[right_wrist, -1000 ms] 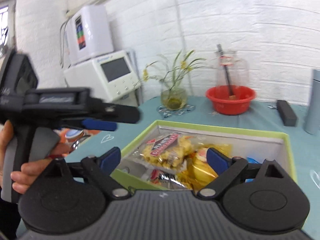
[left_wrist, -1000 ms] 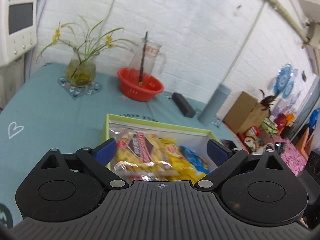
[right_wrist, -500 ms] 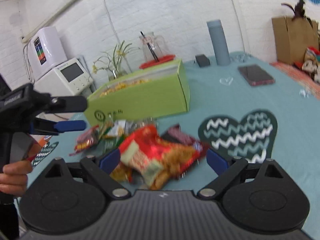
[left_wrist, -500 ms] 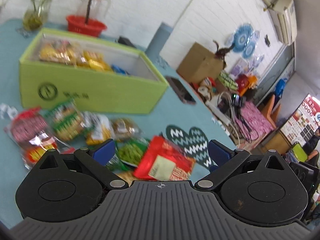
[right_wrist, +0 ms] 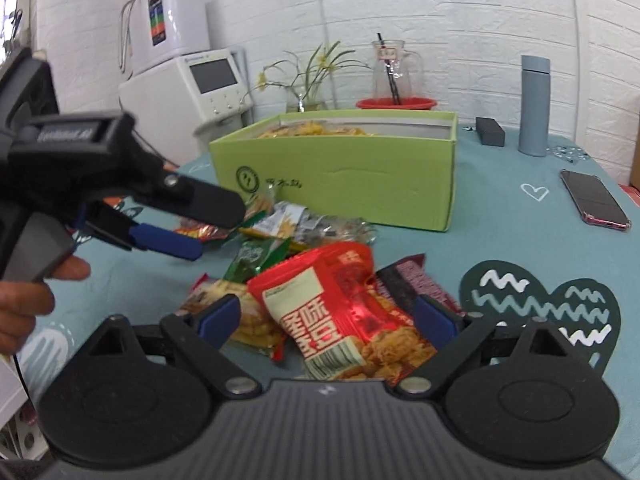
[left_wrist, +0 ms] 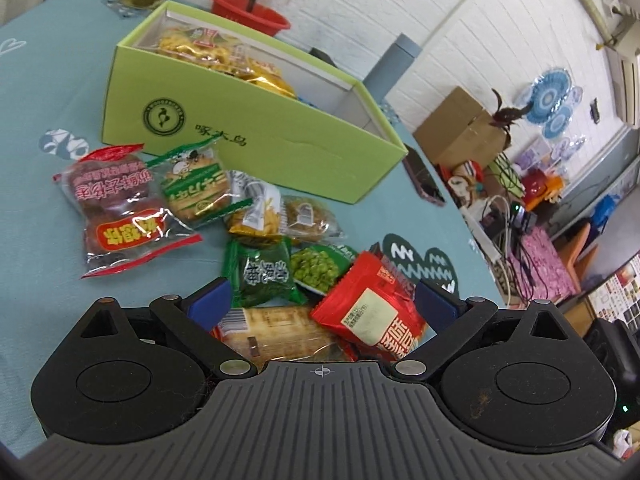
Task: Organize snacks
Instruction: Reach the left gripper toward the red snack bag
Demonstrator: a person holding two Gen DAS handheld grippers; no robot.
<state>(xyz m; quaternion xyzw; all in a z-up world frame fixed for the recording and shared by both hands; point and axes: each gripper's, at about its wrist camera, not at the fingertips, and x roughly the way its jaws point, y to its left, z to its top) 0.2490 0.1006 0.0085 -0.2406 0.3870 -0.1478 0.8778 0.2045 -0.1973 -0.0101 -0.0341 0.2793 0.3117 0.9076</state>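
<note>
A lime-green box [left_wrist: 260, 136] [right_wrist: 340, 176] holds several yellow snack packs [left_wrist: 224, 52]. Loose packets lie in front of it on the teal tablecloth: a red packet [left_wrist: 372, 316] [right_wrist: 320, 304], a dark green one [left_wrist: 264, 276], a pea pack [left_wrist: 316, 268], a biscuit pack [left_wrist: 272, 328], a red date pack [left_wrist: 116, 208] and a purple packet [right_wrist: 416, 284]. My left gripper [left_wrist: 323, 302] [right_wrist: 216, 232] hovers open over the near end of the pile. My right gripper [right_wrist: 327, 318] stands open above the red packet, pads clear of it.
A phone [right_wrist: 594, 202] lies right of the box. Behind the box stand a grey flask [right_wrist: 534, 104], a black case [right_wrist: 490, 131], a red bowl with a glass jug [right_wrist: 396, 102] and a flower vase [right_wrist: 308, 92]. A person's hand [right_wrist: 24, 300] holds the left gripper.
Both grippers came away from above the box's open top and dropped toward the loose packets in front of it. Both stayed open.
</note>
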